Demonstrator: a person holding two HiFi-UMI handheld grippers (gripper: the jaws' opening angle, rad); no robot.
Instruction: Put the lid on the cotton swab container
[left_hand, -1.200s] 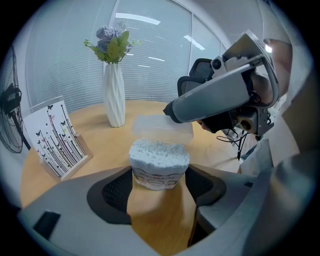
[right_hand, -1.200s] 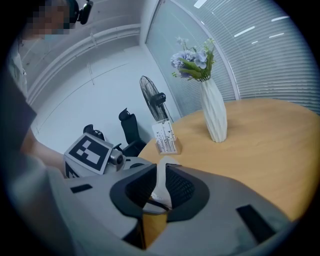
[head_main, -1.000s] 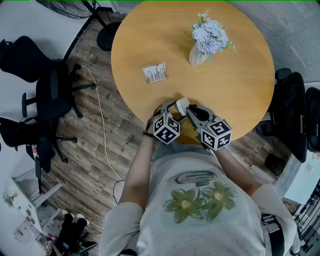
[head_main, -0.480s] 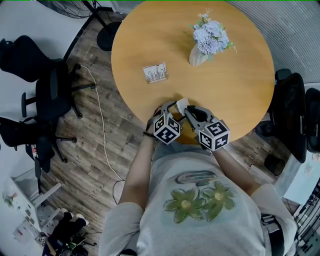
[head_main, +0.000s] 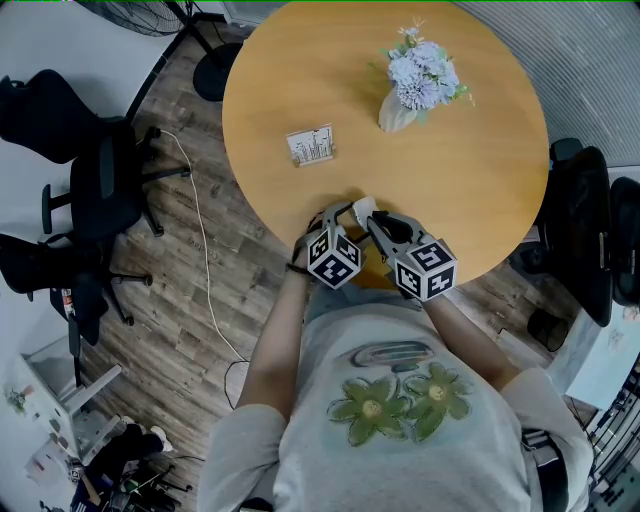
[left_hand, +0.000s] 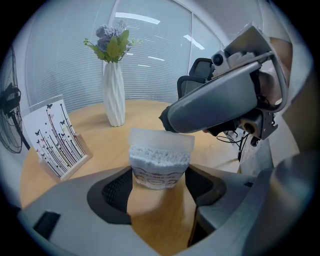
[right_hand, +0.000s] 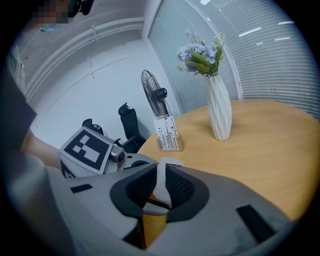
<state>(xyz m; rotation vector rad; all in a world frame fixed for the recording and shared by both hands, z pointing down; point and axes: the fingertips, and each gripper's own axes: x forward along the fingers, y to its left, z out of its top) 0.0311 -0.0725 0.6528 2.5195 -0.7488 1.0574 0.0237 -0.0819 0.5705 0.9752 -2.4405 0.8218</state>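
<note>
At the near edge of the round wooden counter (head_main: 480, 190), the left gripper (head_main: 343, 212) and right gripper (head_main: 373, 222) converge on a small white cotton swab container (head_main: 364, 206). Farther across the counter stand a printed card holder (head_main: 310, 145) and a vase of pale flowers (head_main: 415, 85). Black office chairs (head_main: 95, 180) stand left of it.

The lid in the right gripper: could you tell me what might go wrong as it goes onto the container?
The right gripper pinches the lid only by its edge, so it may tilt or slip when pressed.
The cotton swabs stand high in the container that the left gripper holds; a skewed lid could catch on them.
This is near the edge of the table, so a dropped lid may fall off.
</note>
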